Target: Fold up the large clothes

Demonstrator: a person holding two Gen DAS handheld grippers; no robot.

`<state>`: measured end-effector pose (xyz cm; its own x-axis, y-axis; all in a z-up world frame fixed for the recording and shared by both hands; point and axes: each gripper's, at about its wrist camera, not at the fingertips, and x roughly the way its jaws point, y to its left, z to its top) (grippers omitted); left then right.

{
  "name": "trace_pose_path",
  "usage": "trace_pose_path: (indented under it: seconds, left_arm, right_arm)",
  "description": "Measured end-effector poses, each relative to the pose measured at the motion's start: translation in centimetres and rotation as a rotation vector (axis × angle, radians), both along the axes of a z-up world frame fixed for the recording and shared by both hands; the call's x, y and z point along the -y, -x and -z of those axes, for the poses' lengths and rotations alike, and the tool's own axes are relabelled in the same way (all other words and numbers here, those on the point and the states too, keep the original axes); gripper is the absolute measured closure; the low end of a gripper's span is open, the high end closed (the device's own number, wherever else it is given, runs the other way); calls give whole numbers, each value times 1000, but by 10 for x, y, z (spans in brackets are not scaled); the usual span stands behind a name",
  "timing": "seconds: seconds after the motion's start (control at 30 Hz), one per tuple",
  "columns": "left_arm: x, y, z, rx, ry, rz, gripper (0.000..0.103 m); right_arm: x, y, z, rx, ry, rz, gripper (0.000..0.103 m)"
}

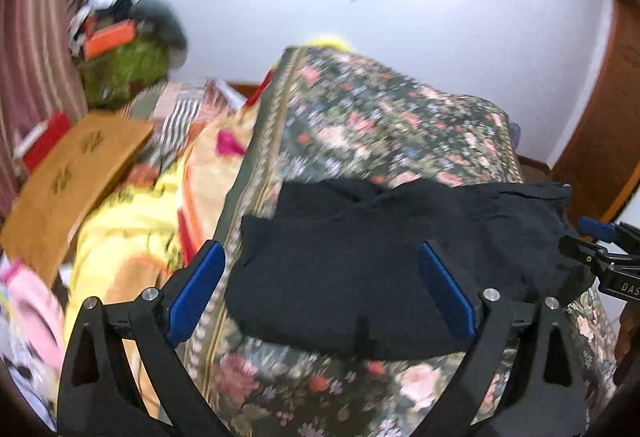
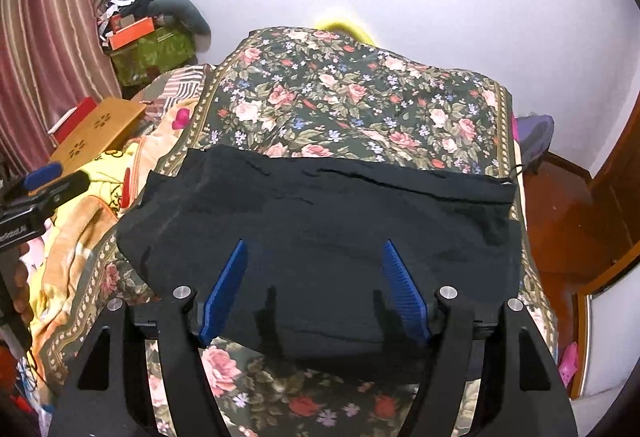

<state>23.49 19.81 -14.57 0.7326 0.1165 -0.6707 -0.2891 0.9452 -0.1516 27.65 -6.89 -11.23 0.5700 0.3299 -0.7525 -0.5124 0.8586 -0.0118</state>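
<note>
From my left wrist, my left gripper [image 1: 320, 285] stands wide and empty above the black garment [image 1: 360, 257], which lies folded on the near end of the floral bedspread [image 1: 380, 117]. A green box [image 1: 124, 69] in the far left corner holds an orange box [image 1: 108, 37].

From my right wrist, my right gripper [image 2: 314, 293] is parted, holding nothing, over the garment's near edge.

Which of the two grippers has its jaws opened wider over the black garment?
The left gripper: its blue fingers stand far apart. The right gripper is open too, but narrower. Neither pinches the black garment.
</note>
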Motion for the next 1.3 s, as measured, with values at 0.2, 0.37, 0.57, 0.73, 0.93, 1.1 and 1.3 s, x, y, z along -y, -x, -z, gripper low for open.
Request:
trace_pose_path:
  seconds: [0.2, 0.37, 0.57, 0.73, 0.93, 1.1, 1.3]
  left_arm:
    - [-51, 9, 73, -114, 330, -103, 6]
    - [-64, 5, 129, -151, 677, -67, 8]
    - [-62, -14, 171, -137, 878, -74, 8]
    - [-64, -34, 181, -83, 894, -117, 7]
    - [-52, -51, 174, -66, 772, -215, 13]
    - [-63, -43, 151, -34, 664, -243, 67]
    - [-50, -21, 78, 73, 443, -191, 78]
  right_arm:
    - [-14, -2, 27, -29, 69, 3, 36]
    - [-12, -10, 53, -66, 135, 14, 36]
    - [2, -17, 59, -103, 52, 35, 31]
    - [2, -14, 65, -91, 48, 26, 24]
    - [1, -15, 63, -104, 42, 31, 23]
    - [4, -15, 52, -140, 16, 42, 23]
    - [-10, -4, 32, -96, -37, 20, 23]
